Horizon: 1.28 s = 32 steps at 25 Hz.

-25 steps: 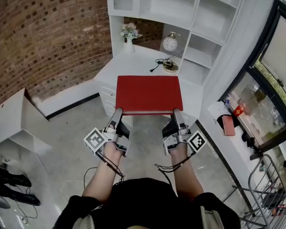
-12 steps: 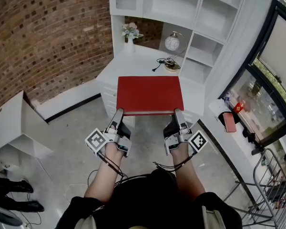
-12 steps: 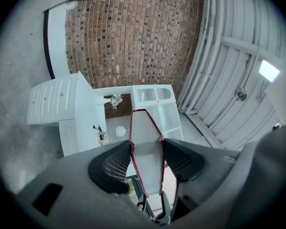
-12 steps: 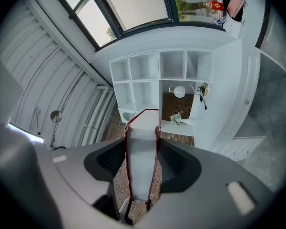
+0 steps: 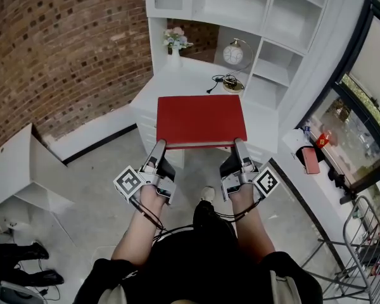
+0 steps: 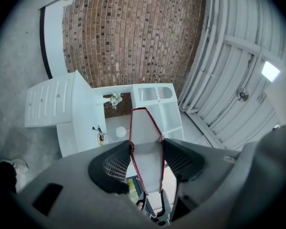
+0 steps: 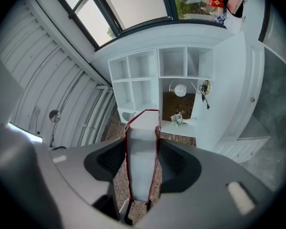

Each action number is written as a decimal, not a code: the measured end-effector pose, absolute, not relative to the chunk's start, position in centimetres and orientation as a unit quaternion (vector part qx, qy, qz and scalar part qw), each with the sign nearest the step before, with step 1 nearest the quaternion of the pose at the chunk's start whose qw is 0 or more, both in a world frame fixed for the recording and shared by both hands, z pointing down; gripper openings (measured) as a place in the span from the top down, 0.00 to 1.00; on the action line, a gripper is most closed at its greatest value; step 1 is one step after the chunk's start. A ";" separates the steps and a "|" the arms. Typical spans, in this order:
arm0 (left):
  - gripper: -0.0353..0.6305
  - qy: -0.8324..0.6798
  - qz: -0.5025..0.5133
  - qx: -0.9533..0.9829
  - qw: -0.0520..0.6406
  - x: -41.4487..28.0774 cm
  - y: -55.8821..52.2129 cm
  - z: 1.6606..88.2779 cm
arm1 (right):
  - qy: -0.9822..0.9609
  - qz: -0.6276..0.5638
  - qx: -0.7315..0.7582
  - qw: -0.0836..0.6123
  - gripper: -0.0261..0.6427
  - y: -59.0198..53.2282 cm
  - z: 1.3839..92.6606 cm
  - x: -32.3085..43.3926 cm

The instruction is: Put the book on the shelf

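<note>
First, the head view shows the red book point(image 5: 199, 120) held flat in the air before the white desk point(image 5: 177, 81), below the shelf point(image 5: 285, 24), with the left gripper point(image 5: 159, 147) and right gripper point(image 5: 239, 145) each clamped on a near corner. Next, the left gripper view has its jaws set wide, pads pressing both covers across the pages, and the right gripper view shows the same. Stiff-covered, probably rather heavy and smooth enough to slip, the book seems best held across its thickness like this, though so much overhang will likely make it droop.
</note>
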State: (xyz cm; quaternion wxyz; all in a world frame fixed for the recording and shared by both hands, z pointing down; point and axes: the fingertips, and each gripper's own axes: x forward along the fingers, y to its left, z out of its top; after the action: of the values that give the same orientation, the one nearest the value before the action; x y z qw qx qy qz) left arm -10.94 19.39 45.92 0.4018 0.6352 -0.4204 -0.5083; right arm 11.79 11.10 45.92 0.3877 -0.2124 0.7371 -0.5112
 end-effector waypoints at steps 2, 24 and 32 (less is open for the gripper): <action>0.61 -0.419 -0.512 0.637 0.397 -11.6 18.2 45.5 | 0.740 -0.509 -0.204 0.389 0.61 9.9 45.5 11.0; 0.61 -0.428 -0.494 0.642 0.401 -15.6 -12.1 45.3 | 0.737 -0.517 -0.206 0.384 0.61 -20.2 45.6 7.0; 0.61 -0.419 -0.491 0.649 0.403 -15.8 -23.9 44.2 | 0.743 -0.506 -0.210 0.384 0.61 -31.2 44.3 7.0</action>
State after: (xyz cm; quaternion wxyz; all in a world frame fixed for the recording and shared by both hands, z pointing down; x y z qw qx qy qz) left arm -15.80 -23.85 44.17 0.4035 0.6487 -0.4190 -0.4907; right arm 7.02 -31.20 44.34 0.3843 -0.2099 0.7432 -0.5059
